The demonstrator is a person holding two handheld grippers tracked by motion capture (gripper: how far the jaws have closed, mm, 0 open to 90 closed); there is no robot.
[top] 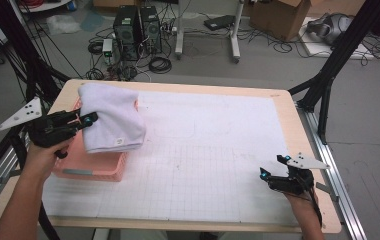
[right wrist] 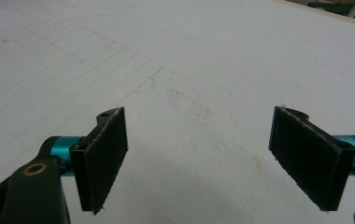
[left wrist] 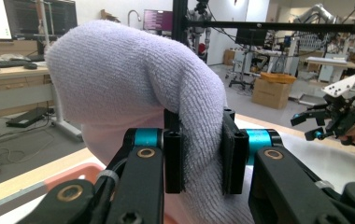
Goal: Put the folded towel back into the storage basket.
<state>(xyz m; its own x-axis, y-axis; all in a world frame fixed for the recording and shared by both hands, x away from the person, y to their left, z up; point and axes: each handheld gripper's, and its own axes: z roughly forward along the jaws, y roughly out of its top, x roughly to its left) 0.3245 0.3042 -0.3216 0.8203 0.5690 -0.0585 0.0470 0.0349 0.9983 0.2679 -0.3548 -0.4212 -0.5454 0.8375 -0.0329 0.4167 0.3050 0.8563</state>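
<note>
A folded pale lavender towel (top: 112, 117) hangs in the air over the pink basket (top: 90, 170) at the table's left. My left gripper (top: 89, 119) is shut on the towel's left edge; the thick folded cloth (left wrist: 133, 93) is pinched between the two black pads (left wrist: 173, 161) and droops over them. At the table's front right, my right gripper (top: 274, 166) is held low over the white gridded mat (top: 203, 150). Its jaws stand wide open with nothing between them (right wrist: 199, 158), only bare mat (right wrist: 194, 74) beneath.
The pink basket stands at the table's left edge, partly under the towel. Black frame posts (top: 335, 60) rise at both far corners. Beyond the far edge are computer towers (top: 138, 32), cables and cardboard boxes (top: 280, 17) on the floor. In the left gripper view the other gripper (left wrist: 327, 116) shows far right.
</note>
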